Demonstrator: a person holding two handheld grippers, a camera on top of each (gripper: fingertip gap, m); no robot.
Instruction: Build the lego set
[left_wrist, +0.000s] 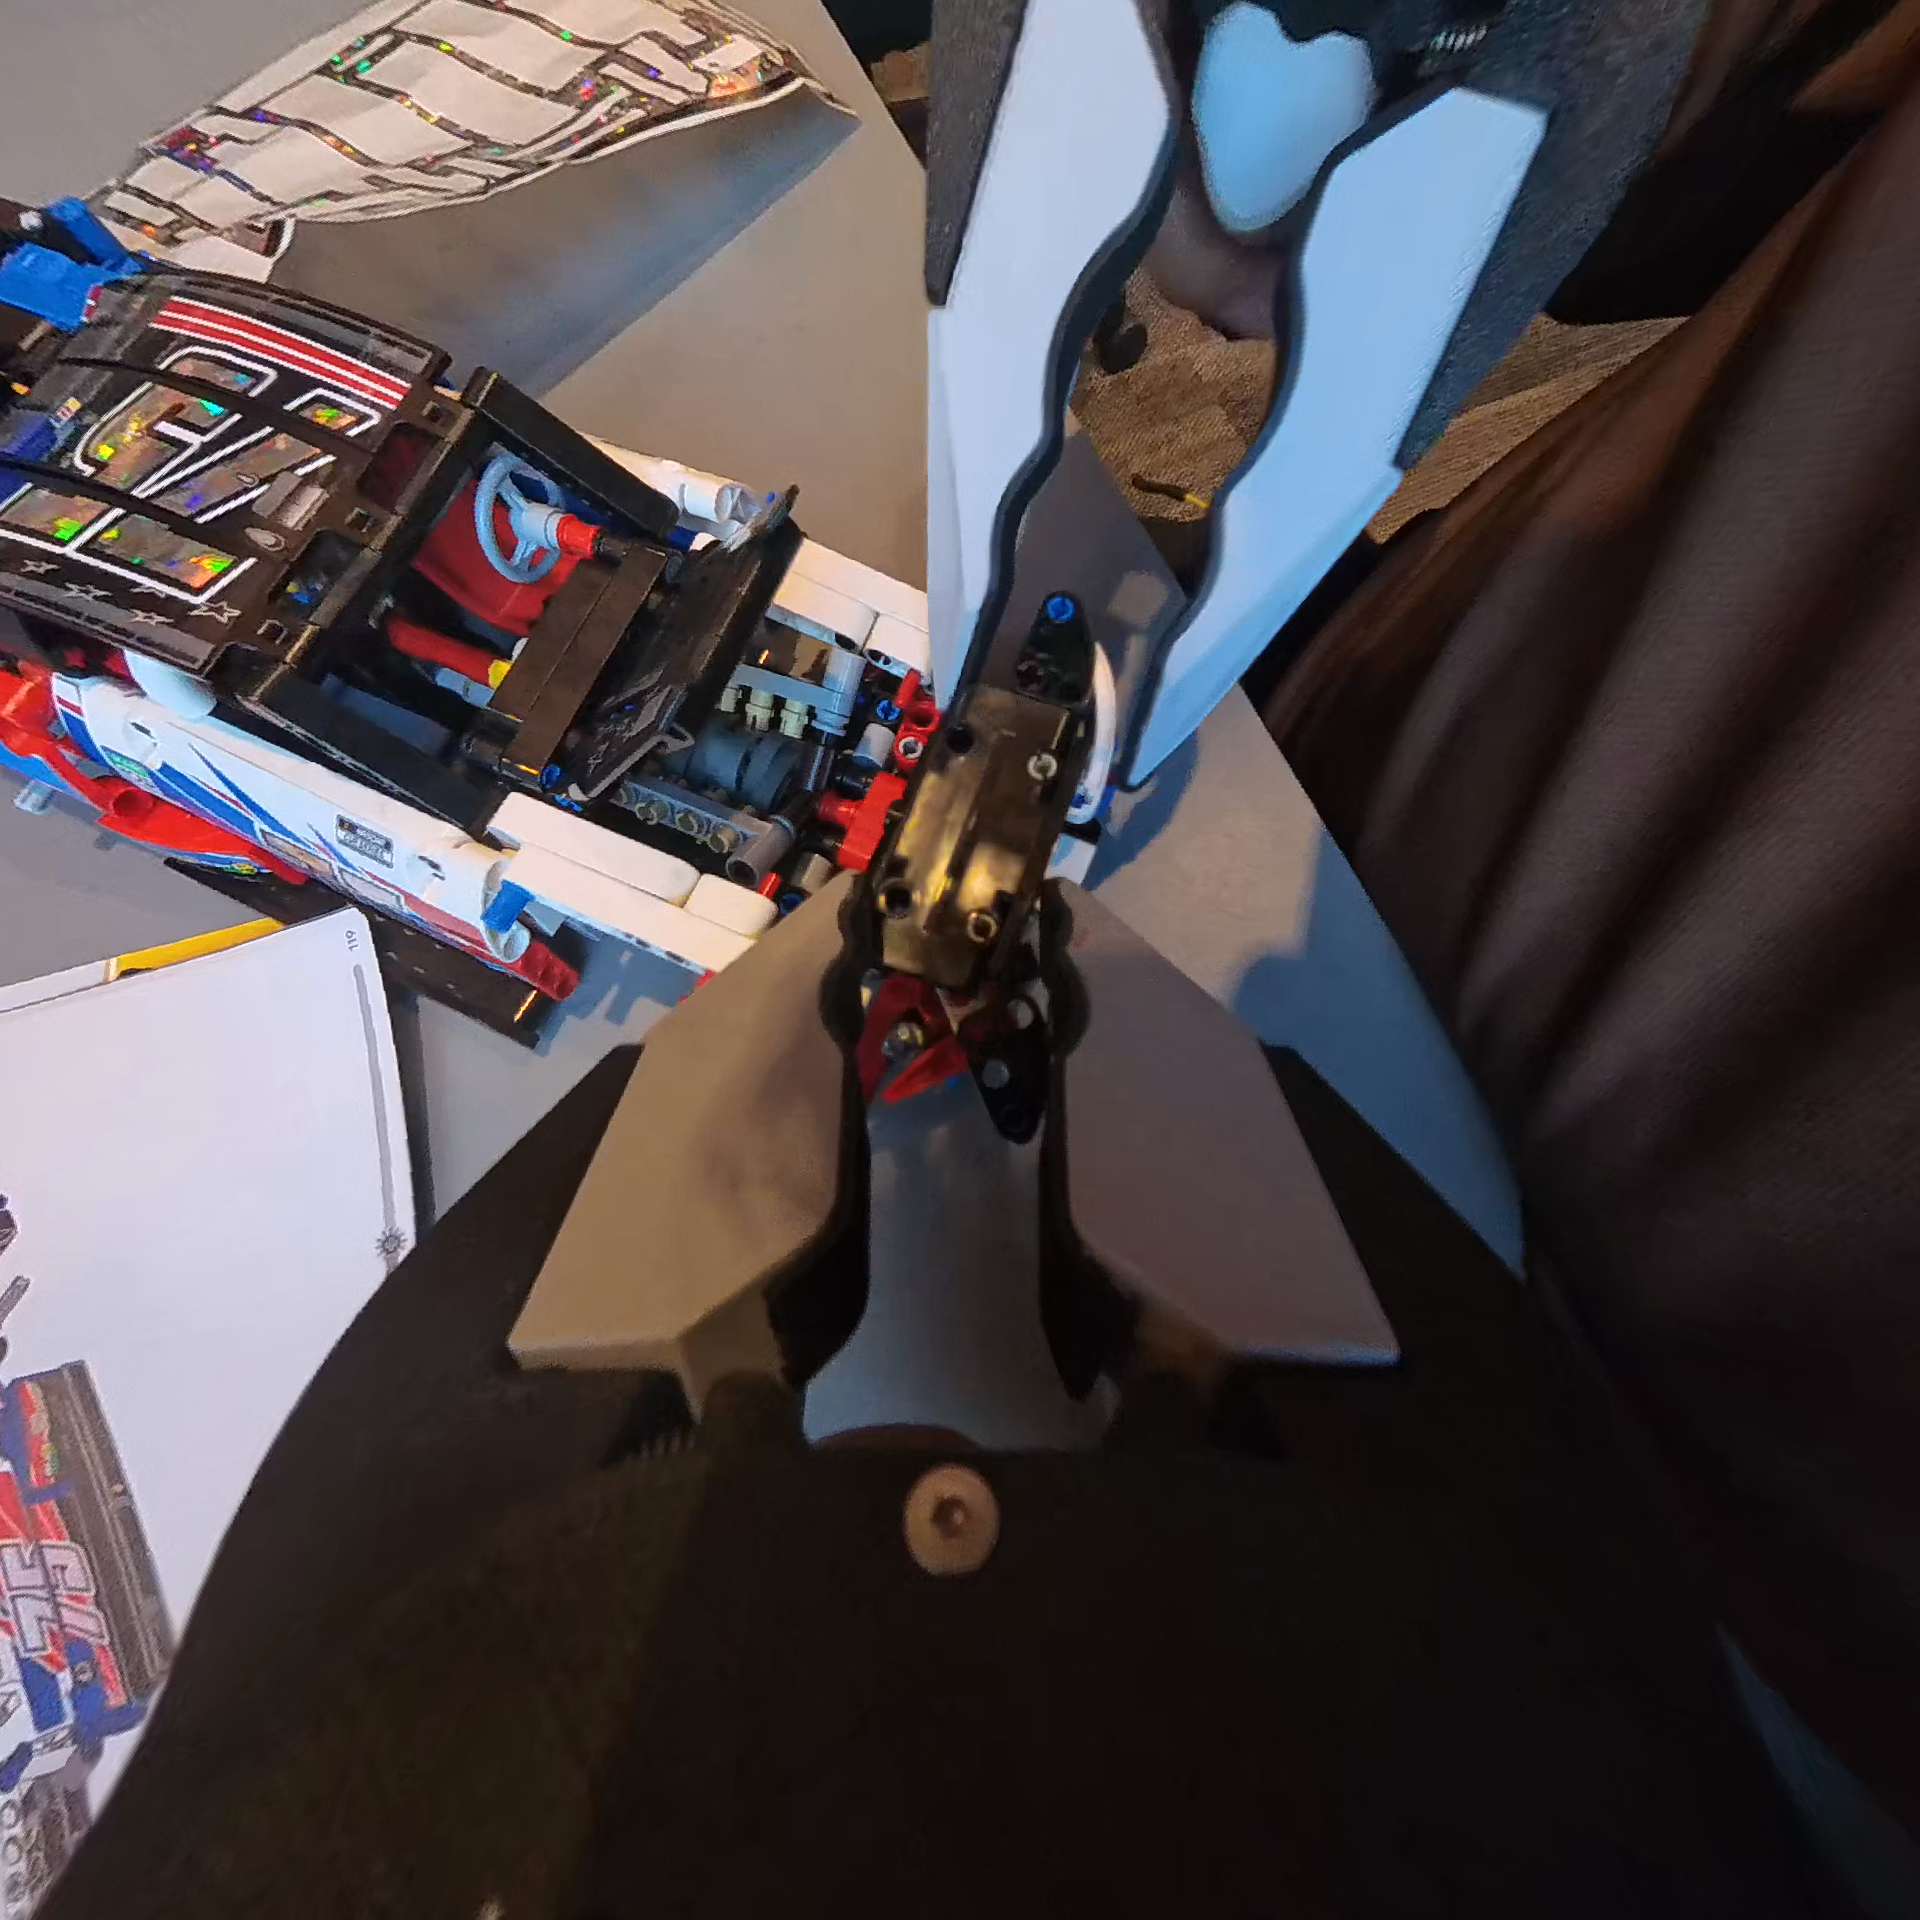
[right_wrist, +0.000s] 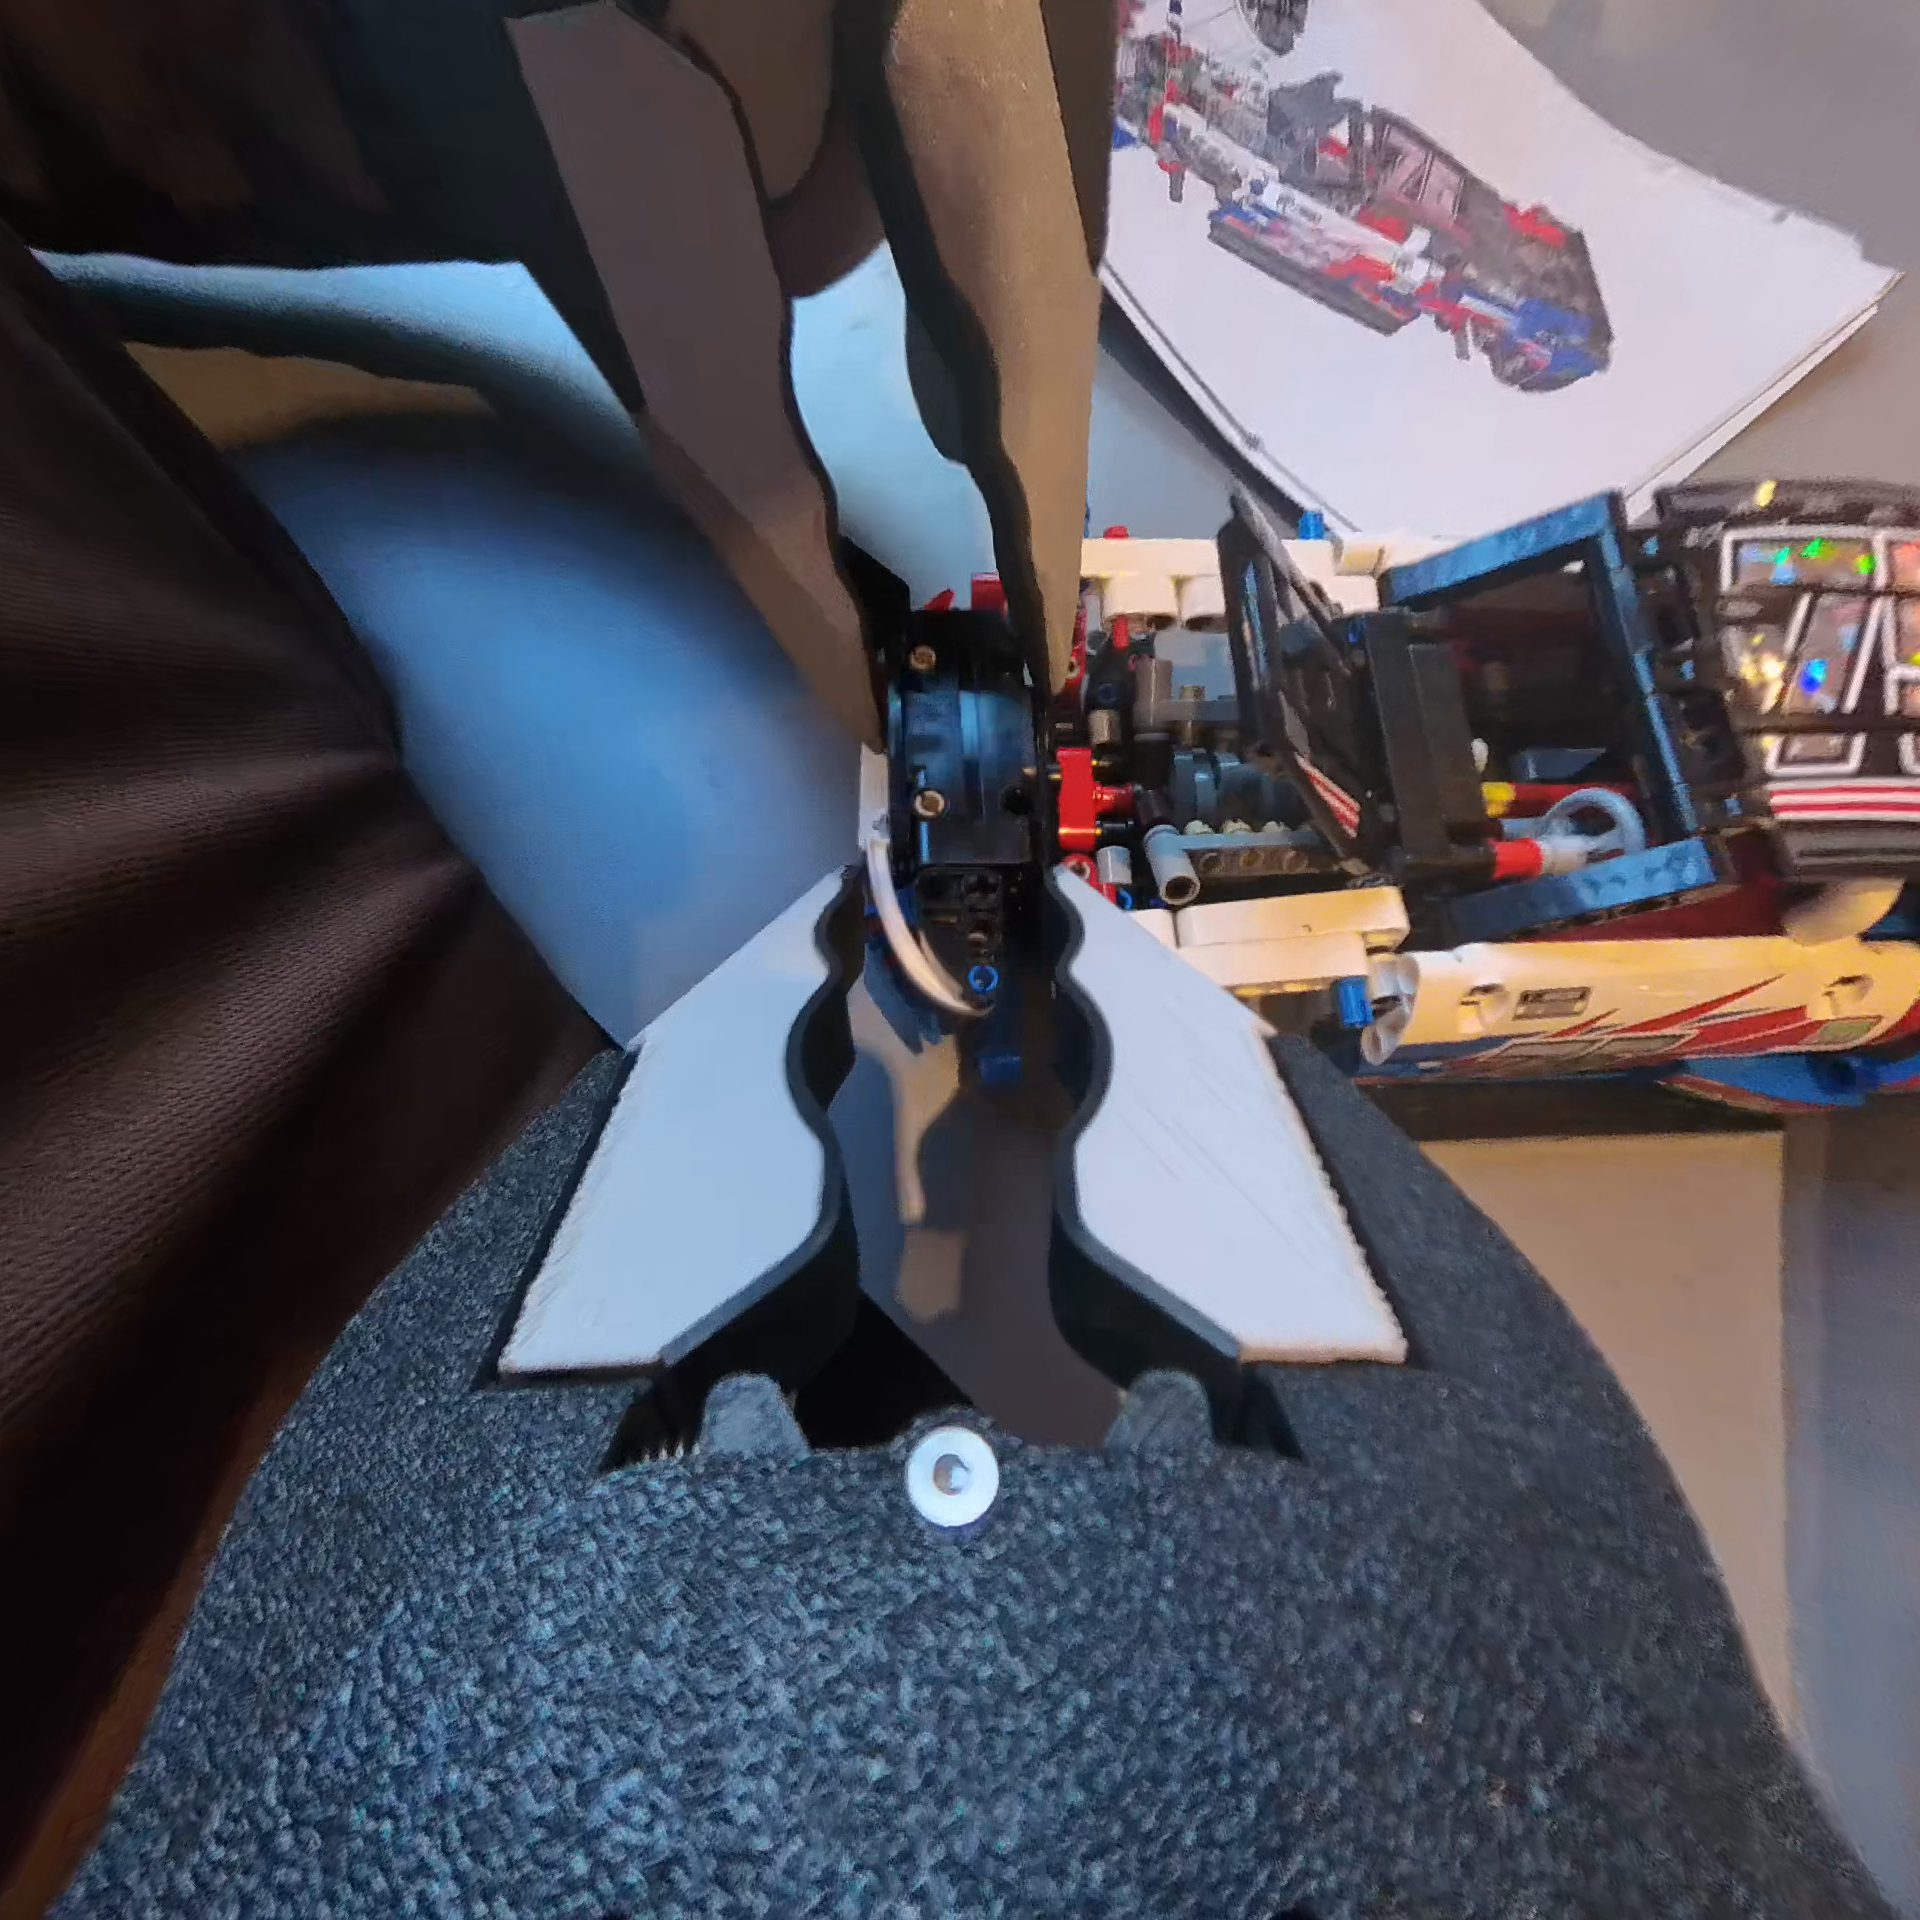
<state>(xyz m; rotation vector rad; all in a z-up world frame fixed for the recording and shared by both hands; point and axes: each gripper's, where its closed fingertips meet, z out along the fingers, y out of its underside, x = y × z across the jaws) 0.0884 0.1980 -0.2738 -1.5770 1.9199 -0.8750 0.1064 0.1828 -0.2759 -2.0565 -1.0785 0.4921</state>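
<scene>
A small black Lego sub-assembly (left_wrist: 977, 821) with red, white and blue bits is held in the air at the open front end of the car model (left_wrist: 416, 644). My left gripper (left_wrist: 951, 925), with grey fingers, is shut on its lower end. My right gripper (left_wrist: 1044, 717), with white fingers, comes in from above and is shut on its upper end. In the right wrist view the right gripper (right_wrist: 951, 894) clamps the sub-assembly (right_wrist: 956, 758) from below and the left gripper (right_wrist: 961, 707) from above. The car (right_wrist: 1455, 831) lies just to the right, its engine bay exposed.
An open instruction booklet (left_wrist: 187, 1195) lies on the grey table (left_wrist: 727, 312) in front of the car; it also shows in the right wrist view (right_wrist: 1455, 343). A sticker sheet (left_wrist: 447, 114) lies behind the car. A person's dark clothing (left_wrist: 1662, 935) is close by, beyond the table edge. Less than 4 cm separates the two grippers' tips.
</scene>
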